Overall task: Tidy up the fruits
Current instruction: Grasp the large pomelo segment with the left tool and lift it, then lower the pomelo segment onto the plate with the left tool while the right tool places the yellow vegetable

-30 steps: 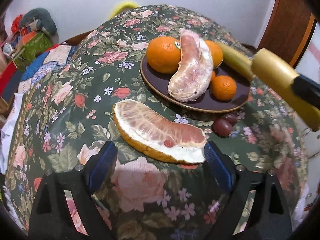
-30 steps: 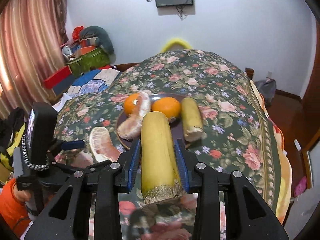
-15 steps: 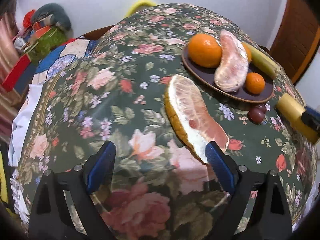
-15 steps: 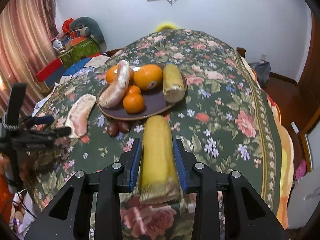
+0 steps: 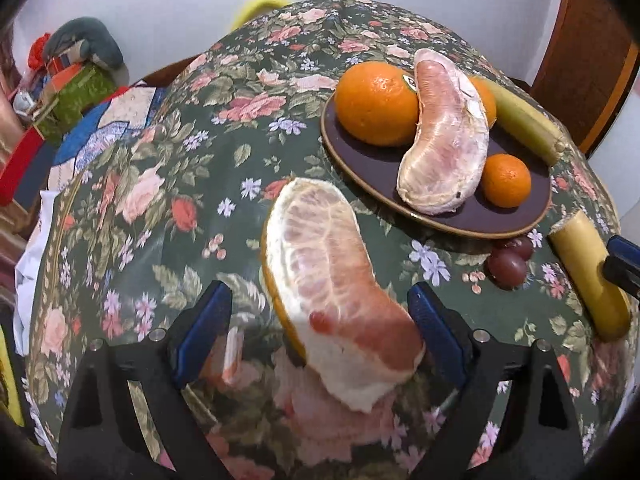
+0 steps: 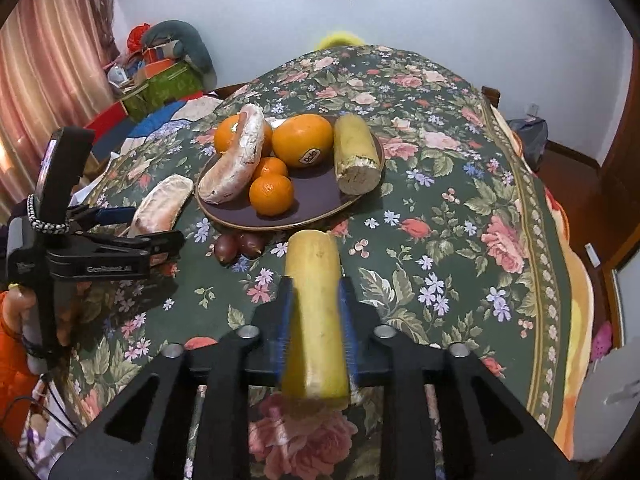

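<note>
- The big orange on the brown plate carries a dark oval sticker that reads "Dole"; in the left wrist view the same sticker is half hidden behind the peeled pomelo segment lying on the plate.
- The left gripper's side bears pale lettering, too blurred to read.
- The right gripper is clamped on a yellow cane piece, held above the floral tablecloth just short of the plate (its near end is smeared and soft).
- The left gripper stands wide apart, its blue pads either side of a loose pomelo wedge that lies on the cloth beside the plate; the right pad seems to touch the wedge, the left does not.
- A second cane piece rests on the plate's right rim, beside two small oranges.
- Two dark round fruits sit on the cloth just below the plate; their kind is hard to tell.
</note>
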A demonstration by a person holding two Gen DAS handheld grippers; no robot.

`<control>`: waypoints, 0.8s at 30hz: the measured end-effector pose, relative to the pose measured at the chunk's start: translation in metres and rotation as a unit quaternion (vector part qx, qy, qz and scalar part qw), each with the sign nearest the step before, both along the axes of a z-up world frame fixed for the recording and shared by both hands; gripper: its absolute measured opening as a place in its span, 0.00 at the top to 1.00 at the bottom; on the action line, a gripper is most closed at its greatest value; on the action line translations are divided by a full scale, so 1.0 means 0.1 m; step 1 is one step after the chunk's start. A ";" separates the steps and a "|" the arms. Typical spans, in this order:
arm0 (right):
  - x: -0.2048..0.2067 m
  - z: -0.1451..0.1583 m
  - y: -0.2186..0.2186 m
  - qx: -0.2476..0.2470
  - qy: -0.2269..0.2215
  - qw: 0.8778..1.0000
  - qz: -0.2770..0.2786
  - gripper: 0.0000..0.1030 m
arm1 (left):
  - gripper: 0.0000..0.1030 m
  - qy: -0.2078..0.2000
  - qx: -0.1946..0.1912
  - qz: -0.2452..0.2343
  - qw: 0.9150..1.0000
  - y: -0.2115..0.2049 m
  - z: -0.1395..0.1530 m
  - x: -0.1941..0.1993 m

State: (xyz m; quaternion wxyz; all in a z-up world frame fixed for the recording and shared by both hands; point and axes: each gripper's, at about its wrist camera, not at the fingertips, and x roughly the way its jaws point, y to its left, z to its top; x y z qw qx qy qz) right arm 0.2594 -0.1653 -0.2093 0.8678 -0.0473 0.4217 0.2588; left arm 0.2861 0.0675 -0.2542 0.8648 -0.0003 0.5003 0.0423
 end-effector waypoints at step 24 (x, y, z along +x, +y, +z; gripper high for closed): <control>0.02 0.03 0.08 0.011 -0.007 1.000 0.001 0.69 | 0.52 -0.049 0.006 -0.028 0.998 -0.10 0.25 0.01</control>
